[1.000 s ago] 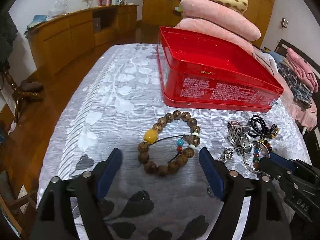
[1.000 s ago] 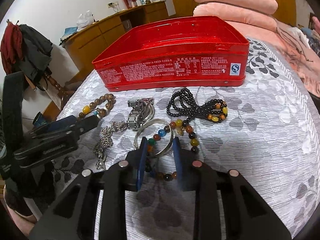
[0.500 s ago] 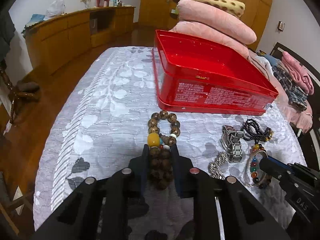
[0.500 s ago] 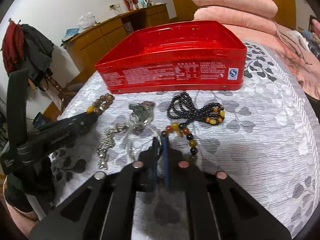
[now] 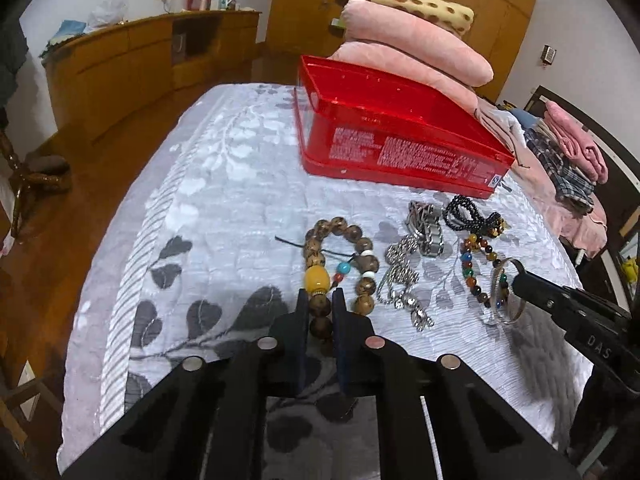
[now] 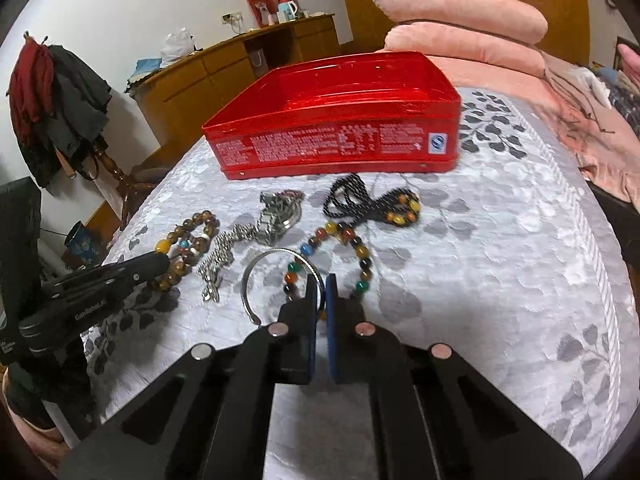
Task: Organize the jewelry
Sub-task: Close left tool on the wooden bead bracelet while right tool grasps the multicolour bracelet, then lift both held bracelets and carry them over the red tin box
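My left gripper (image 5: 320, 300) is shut on the brown wooden bead bracelet (image 5: 362, 245) with a yellow bead, holding its near side just above the bed. My right gripper (image 6: 319, 284) is shut on the silver bangle (image 6: 256, 268), which is raised and tilted beside the multicoloured bead bracelet (image 6: 352, 240). The bangle also shows in the left wrist view (image 5: 505, 296). An open red tin box (image 5: 392, 136) stands behind the jewelry, and also shows in the right wrist view (image 6: 336, 128).
A silver chain (image 5: 404, 280), a metal watch (image 5: 426, 226) and a black bead necklace (image 5: 472, 216) lie on the grey floral bedspread (image 5: 224, 208). Pink pillows (image 5: 416, 40) are stacked behind the box. The bed's left edge drops to a wooden floor.
Both grippers have closed: the left on the wooden bracelet, the right on the silver bangle. Both have lifted their pieces slightly and pulled back from the box.
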A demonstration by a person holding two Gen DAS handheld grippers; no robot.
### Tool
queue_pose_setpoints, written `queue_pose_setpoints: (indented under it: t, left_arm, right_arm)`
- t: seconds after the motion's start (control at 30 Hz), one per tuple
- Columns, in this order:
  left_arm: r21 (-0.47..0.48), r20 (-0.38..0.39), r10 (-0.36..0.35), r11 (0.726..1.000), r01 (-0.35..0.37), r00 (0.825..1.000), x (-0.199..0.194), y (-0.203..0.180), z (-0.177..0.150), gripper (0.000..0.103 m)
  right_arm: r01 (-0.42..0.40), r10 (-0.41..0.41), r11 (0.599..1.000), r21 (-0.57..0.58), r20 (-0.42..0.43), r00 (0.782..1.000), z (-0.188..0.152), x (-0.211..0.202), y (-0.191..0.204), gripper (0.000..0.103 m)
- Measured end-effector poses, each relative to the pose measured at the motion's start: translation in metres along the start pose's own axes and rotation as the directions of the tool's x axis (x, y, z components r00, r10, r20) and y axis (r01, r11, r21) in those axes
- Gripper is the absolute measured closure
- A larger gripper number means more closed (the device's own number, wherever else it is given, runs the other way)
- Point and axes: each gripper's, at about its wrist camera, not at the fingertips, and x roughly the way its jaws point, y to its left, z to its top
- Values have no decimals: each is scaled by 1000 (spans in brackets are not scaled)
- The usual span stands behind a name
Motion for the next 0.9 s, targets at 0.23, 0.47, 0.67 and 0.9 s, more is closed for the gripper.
queue_pose_setpoints:
  t: [0.23,0.47,0.67,0.9]
  left_arm:
    - [10,11,33,999,-34,999,4,-5,8,58]
    - [12,-6,64,998,-64,998,21,-3,14,75]
    - [-16,10,23,1000,-23,1000,12,2,7,90]
    - [0,47,-34,999,34,998,-10,-12,1,90]
  right_arm:
    - [2,-2,1000,5,8,1000,-3,-5,0,100]
    - [-1,1,1000,7,10,1000,-4,-7,1,100]
    - [5,-5,1000,6,0,1000,-5,-2,3,100]
    - [16,-16,1000,14,8,1000,-2,-3,0,100]
